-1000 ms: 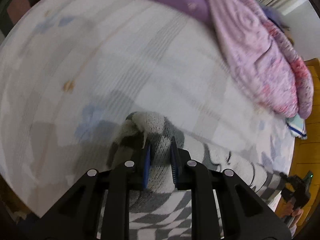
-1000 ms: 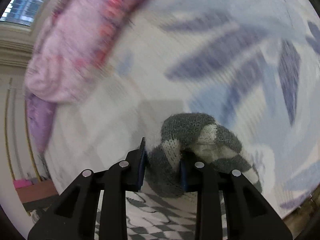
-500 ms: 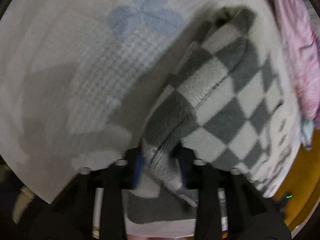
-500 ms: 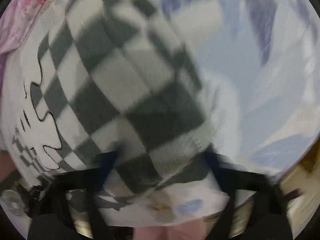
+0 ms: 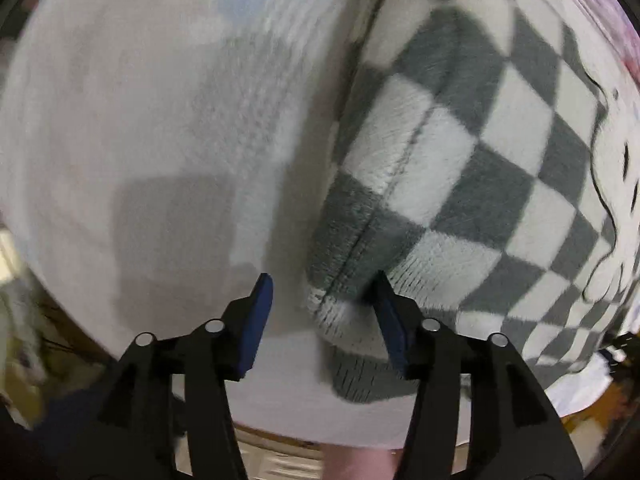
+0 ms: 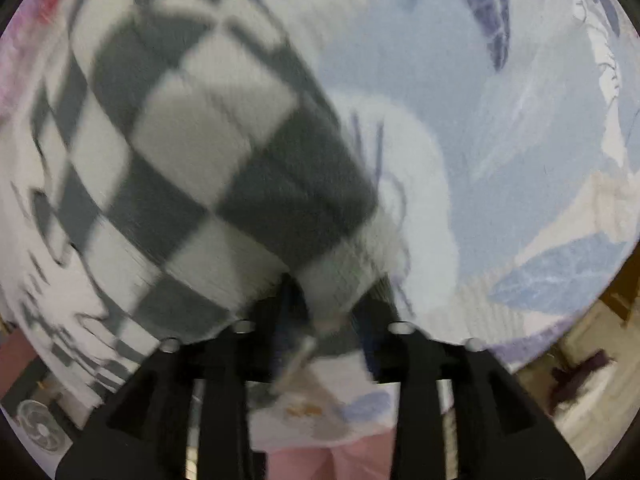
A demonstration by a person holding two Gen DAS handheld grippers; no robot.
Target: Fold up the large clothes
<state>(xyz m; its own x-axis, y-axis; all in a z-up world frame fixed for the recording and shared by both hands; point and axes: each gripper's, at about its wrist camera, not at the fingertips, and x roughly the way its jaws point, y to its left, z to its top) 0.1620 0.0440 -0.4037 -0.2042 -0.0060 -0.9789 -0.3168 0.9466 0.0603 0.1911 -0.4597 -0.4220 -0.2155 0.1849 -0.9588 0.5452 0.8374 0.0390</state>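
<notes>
Jaws opening, both: left gripper clear of checked sweater hem; right gripper slackening on its corner. Sweater on bedsheet. I'd withdraw straight upward, no snagging.

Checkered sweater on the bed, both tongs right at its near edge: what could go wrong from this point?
1. The left tongs are opening, and the checkered sweater hem touches only the right pad; a snag there could drag the fold askew on withdrawal.
2. The right tongs are opening with knit bunched between them; lifting early could pull that corner up.
3. The hem lies near the bedsheet edge and might slip off.
</notes>
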